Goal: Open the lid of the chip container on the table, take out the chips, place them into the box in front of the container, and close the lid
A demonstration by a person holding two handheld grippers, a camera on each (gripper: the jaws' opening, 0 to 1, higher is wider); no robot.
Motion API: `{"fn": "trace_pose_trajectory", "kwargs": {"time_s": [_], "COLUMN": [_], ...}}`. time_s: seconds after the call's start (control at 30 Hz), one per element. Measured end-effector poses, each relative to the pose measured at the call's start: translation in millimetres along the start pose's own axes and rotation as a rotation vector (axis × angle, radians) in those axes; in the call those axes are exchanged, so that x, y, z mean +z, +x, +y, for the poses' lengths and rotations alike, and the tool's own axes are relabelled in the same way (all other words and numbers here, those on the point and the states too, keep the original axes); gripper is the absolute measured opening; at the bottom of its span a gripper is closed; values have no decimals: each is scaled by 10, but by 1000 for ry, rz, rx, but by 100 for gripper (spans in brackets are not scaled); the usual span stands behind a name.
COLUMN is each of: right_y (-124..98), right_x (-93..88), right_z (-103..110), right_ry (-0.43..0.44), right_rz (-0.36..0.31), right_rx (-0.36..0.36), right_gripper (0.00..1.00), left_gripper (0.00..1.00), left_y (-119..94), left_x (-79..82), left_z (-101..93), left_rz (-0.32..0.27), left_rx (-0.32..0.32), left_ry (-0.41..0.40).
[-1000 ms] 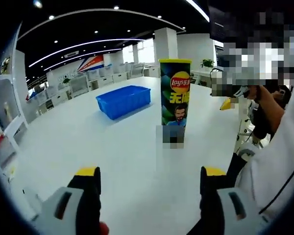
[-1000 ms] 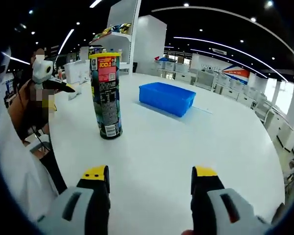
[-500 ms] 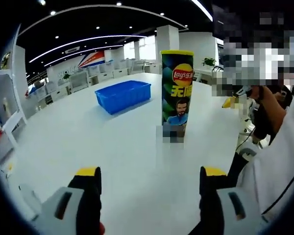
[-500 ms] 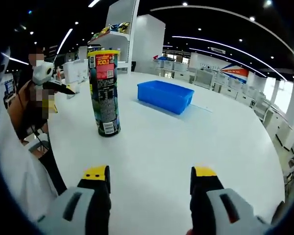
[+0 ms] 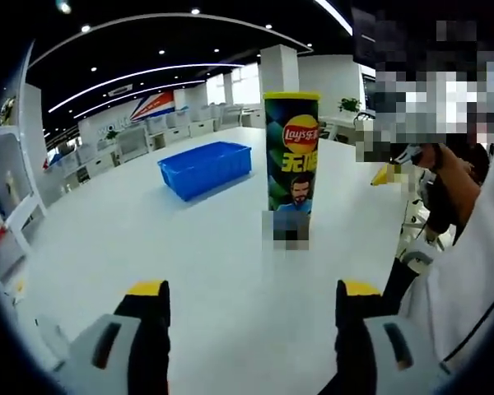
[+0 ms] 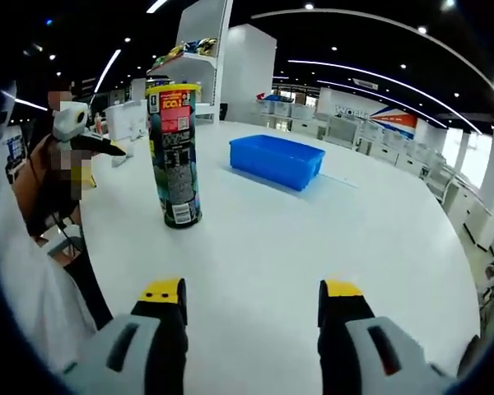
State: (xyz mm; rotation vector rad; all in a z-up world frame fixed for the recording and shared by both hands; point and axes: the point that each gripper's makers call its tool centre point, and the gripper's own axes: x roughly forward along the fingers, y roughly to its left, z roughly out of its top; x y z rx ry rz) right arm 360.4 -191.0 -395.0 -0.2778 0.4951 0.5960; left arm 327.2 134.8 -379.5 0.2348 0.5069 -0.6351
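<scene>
Both grippers (image 5: 253,298) short of chip container (image 5: 291,164)

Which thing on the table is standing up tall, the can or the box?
The chip can, a tall tube with a yellow lid, stands upright. The blue box behind it is low, wide and open on top.

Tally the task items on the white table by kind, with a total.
Chip container, upright, yellow lid on: 1
Blue box: 1
Total: 2
</scene>
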Motion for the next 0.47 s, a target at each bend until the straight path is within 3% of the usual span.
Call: {"fn": "trace_pose_trajectory", "kwargs": {"time_s": [0.2, 0.47], "right_y": [37, 72], "right_x": [-6, -73], "right_z": [81, 100], "right_ry": [-27, -31], "right_rz": [10, 24], "right_rx": [30, 40], "right_gripper": [62, 60], "left_gripper": [84, 85], "left_y": [85, 85], "left_x": [-96, -109], "left_z": [28, -32], "left_rz": [28, 27], "left_rx": [10, -13], "left_ry": [-18, -14]}}
